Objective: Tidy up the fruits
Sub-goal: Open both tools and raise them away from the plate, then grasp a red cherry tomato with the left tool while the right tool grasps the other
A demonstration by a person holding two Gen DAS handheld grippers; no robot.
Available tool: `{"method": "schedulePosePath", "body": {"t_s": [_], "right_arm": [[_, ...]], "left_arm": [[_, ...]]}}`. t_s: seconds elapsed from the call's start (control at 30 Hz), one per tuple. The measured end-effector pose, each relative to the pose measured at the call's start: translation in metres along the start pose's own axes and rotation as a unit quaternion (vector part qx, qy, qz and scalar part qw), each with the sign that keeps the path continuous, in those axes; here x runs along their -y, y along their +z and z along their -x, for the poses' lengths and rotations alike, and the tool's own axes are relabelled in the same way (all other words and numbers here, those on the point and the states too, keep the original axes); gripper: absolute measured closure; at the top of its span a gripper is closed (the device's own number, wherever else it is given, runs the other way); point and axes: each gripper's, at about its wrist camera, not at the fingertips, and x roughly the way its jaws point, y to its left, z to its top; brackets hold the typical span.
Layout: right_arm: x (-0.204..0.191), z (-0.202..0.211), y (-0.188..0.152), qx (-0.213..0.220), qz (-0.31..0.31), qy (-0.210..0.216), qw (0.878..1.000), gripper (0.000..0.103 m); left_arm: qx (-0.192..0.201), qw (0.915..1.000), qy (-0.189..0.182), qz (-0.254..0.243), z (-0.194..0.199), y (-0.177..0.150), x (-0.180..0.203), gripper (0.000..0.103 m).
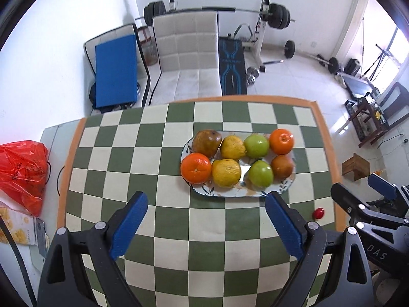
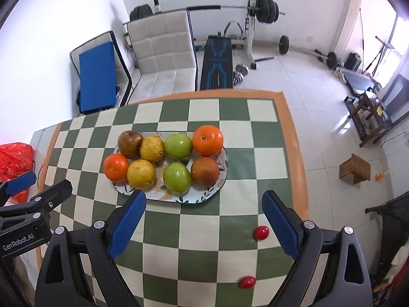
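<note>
Fruits sit in two rows of four on a patterned plate (image 1: 286, 188) in front of you, on a table covered with a green and cream checked cloth (image 1: 163, 168); in the far row, from your left, come a brown pear (image 1: 206, 142), a yellow lemon (image 1: 232, 146), a green apple (image 1: 256, 145) and an orange (image 1: 281, 141); in the near row, from your left, come a second orange (image 1: 196, 168), a second lemon (image 1: 226, 172), a second green apple (image 1: 260, 173) and a reddish-brown fruit (image 1: 282, 166); neighbouring fruits touch or nearly touch; your left gripper (image 1: 206, 202) hovers above the cloth on the near side of the plate, its blue-padded fingers (image 1: 129, 226) spread wide with nothing between them; your right gripper (image 2: 203, 199) hovers just to the right of it, also spread wide and carrying nothing, with its left finger tip lying over the near rim of the plate in the right wrist view; two small red tomatoes lie loose on the cloth, well apart from the plate, near your right; one tomato (image 2: 261, 232) sits just beside the inner face of the right gripper's right finger; the other tomato (image 2: 247, 281) lies closer to you; a red plastic bag (image 1: 23, 171) sits off the table's left edge; beyond the table stand a white padded chair (image 1: 188, 51) and a barbell rack (image 1: 265, 20) against the wall.
</note>
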Motion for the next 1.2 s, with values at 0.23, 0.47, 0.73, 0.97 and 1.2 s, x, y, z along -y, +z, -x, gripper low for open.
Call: {"method": "schedulePosePath", "body": {"t_s": [0.23, 0.47, 0.73, 0.97, 1.2], "right_arm": [[-0.003, 0.051, -0.02, 0.028, -0.003, 0.007, 1.0, 0.009], [-0.005, 0.1, -0.04, 0.055, 0.002, 0.008, 0.998, 0.009], [-0.006, 0.15, -0.054, 0.084, -0.003, 0.018, 0.996, 0.009], [-0.011, 0.168, -0.061, 0.095, -0.004, 0.032, 0.995, 0.009], [0.008, 0.145, -0.06, 0.071, -0.042, 0.065, 0.994, 0.009]], "left_arm": [[0.035, 0.9994, -0.007, -0.004, 0.046, -0.014, 0.003, 0.009], [0.058, 0.9982, -0.009, -0.012, 0.082, -0.032, 0.007, 0.009], [0.071, 0.9973, -0.015, -0.007, 0.109, -0.048, 0.005, 0.009], [0.072, 0.9972, -0.018, -0.004, 0.115, -0.053, 0.004, 0.009], [0.049, 0.9988, 0.002, -0.007, 0.095, -0.047, 0.011, 0.0]]}}
